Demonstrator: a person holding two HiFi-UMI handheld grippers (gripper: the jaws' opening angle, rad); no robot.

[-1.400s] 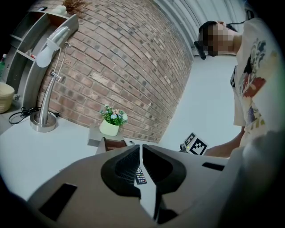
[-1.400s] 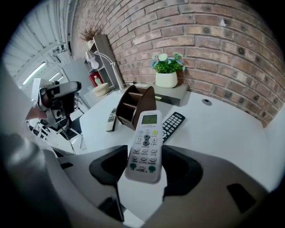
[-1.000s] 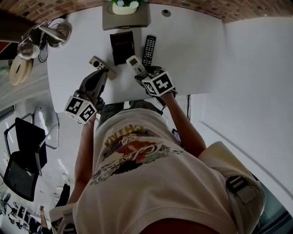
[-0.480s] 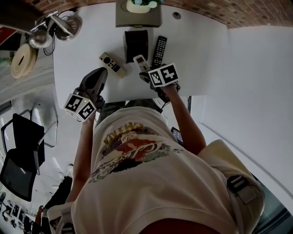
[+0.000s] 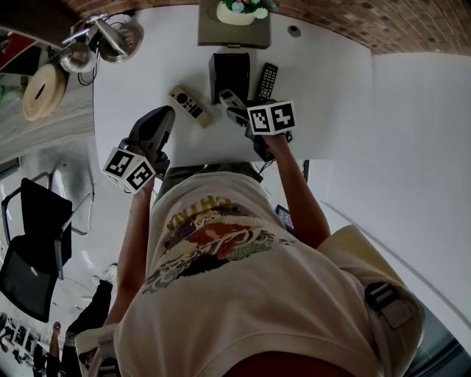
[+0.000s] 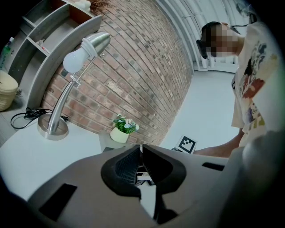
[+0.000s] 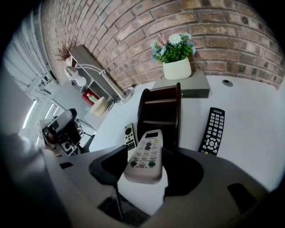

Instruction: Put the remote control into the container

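Note:
A white remote (image 7: 147, 151) with green buttons is held off the white table (image 5: 331, 88) between the jaws of my right gripper (image 7: 144, 165), which is shut on it. In the head view this white remote (image 5: 229, 98) hangs just in front of the dark upright container (image 5: 229, 74), with my right gripper (image 5: 237, 110) behind it. The container (image 7: 160, 111) shows open shelves and stands directly beyond the remote. My left gripper (image 5: 163, 115) hovers over the table's near edge, its jaws (image 6: 140, 150) shut on nothing.
A black remote (image 5: 267, 79) lies right of the container and a beige remote (image 5: 190, 105) lies to its left. Behind the container a potted plant (image 5: 235, 13) sits on a grey block. A desk lamp (image 5: 110, 37) stands at the far left corner.
My right gripper has carried the white remote leftward until it is in line with the container's front. My left gripper has drifted left, away from the beige remote.

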